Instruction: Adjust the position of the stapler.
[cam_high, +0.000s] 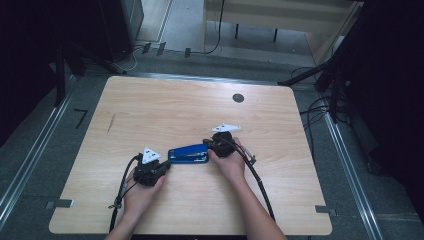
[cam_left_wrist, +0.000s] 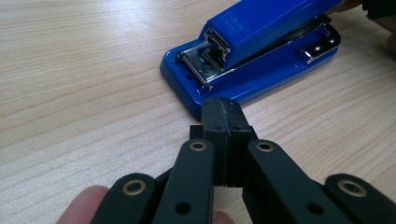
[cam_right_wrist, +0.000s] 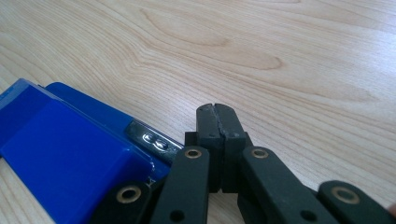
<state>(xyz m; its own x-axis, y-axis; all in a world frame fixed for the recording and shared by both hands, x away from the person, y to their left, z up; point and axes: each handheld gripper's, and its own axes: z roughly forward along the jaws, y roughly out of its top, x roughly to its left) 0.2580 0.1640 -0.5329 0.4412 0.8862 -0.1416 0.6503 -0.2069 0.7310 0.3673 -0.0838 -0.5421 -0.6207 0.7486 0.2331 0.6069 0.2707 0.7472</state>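
A: Start big. What's there?

B: A wooden table, with a blue stapler lying near its middle, between the two hands.

A: The left gripper?

B: Jaws pressed together with nothing between them, tips just at the stapler's front corner, by the metal mouth. Whether they touch it, I can't tell.

A: And the right gripper?

B: Closed as well, empty, beside the stapler's rear end.

A: Anything smaller?

B: A dark round hole near the table's far edge.
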